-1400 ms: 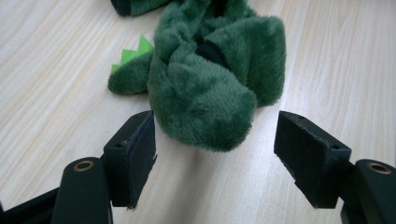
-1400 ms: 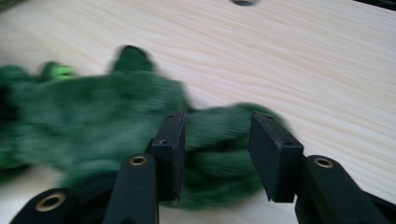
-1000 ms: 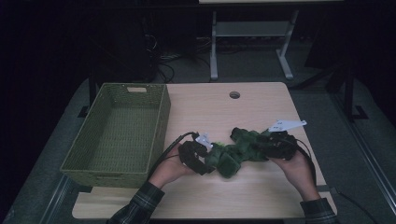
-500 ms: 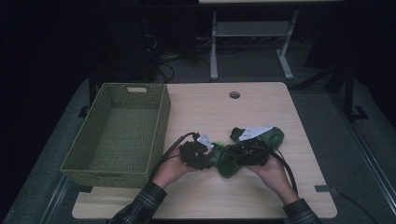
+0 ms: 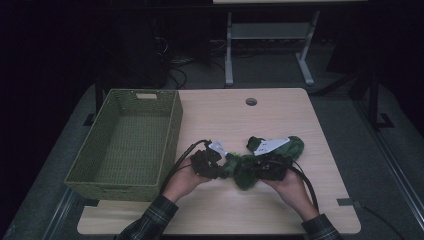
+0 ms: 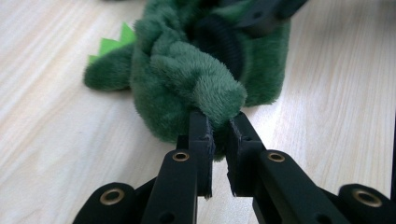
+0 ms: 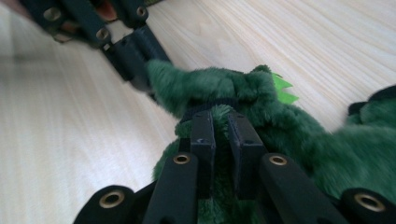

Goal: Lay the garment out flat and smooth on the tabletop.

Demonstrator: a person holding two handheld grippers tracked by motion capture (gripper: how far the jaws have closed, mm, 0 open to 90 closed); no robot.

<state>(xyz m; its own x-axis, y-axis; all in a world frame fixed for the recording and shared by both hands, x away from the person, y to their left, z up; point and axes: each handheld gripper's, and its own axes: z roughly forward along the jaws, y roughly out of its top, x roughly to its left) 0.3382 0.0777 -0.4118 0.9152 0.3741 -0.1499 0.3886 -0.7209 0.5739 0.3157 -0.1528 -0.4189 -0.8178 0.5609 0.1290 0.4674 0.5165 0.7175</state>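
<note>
Ok so closest to me in the high view are the two plaid sleeves coming in from the bottom edge, one hand on each tool. Left tool (image 5: 223,167) is pinched down on a fuzzy nub of the green plush (image 5: 245,172); in the left gripper view (image 6: 219,133) the jaws sit nearly together with the fur squeezed between them, and they've just been closing. Right tool (image 5: 256,170) is clamped on the plush too. In the right gripper view (image 7: 219,123) its jaws are narrow with green fur bunched between them, right at a dark band on the toy, and they've just been closing as well. The left tool's jaws show further off in that same view, biting a limb of the plush (image 7: 261,102).

The plush itself lies on the tabletop (image 5: 235,120) between my hands, near the front edge, bunched up, with little bright green spikes (image 6: 114,42) poking out one side.

Further back and to the left sits a green woven basket (image 5: 172,125), well apart from the toy.
</note>
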